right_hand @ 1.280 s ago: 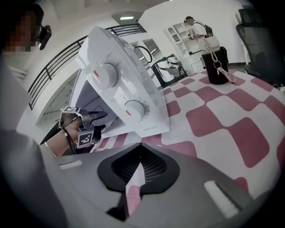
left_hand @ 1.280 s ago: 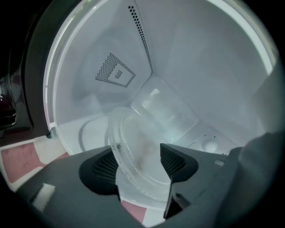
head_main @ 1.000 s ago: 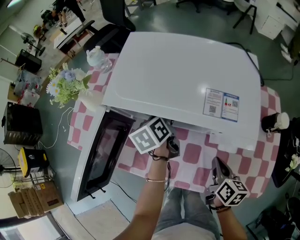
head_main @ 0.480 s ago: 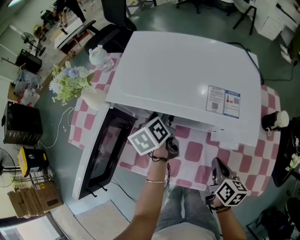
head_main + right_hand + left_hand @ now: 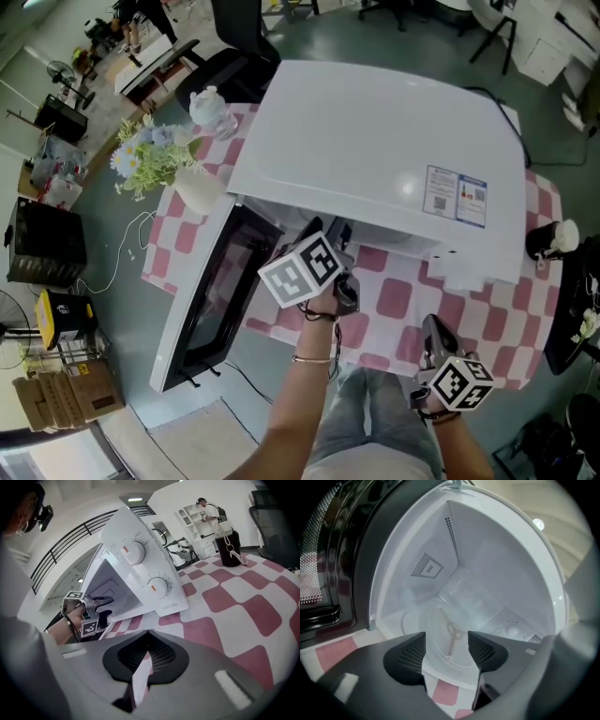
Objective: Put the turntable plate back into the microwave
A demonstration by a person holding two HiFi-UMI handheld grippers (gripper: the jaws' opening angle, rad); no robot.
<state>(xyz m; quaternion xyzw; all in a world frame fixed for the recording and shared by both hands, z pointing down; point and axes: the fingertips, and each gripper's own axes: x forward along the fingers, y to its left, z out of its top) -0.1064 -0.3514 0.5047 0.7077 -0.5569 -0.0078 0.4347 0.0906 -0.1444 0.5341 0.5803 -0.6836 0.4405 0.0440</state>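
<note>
Pink-and-white checked cloth (image 5: 403, 300) covers the table, which stands on a grey floor with desks and chairs around it. Most of the table is taken by a big white microwave oven (image 5: 375, 150), its front toward the near edge. In the right gripper view its control panel (image 5: 140, 573) carries two round knobs. The oven's dark-windowed door (image 5: 202, 300) is swung wide open and reaches out past the table's near left corner.

A bunch of pale flowers in a white vase (image 5: 150, 159) stands at the left edge, and a small white teapot (image 5: 208, 105) sits by the far left corner. A black pot with something white in it (image 5: 548, 242) stands at the right edge.

The round clear glass turntable plate (image 5: 440, 641) lies flat on the floor of the white oven cavity, with the spindle showing through its middle.

The left gripper (image 5: 330, 234) is at the oven's mouth, pointing in and slightly down. Its jaws (image 5: 446, 651) stand wide apart and have just been closing a little. The plate's near rim shows in the gap between them, and the pads do not press on it.

The right gripper (image 5: 431, 328) hangs over the cloth near the table's near edge, well apart from the oven. Its jaws (image 5: 146, 660) are together with nothing in them.
</note>
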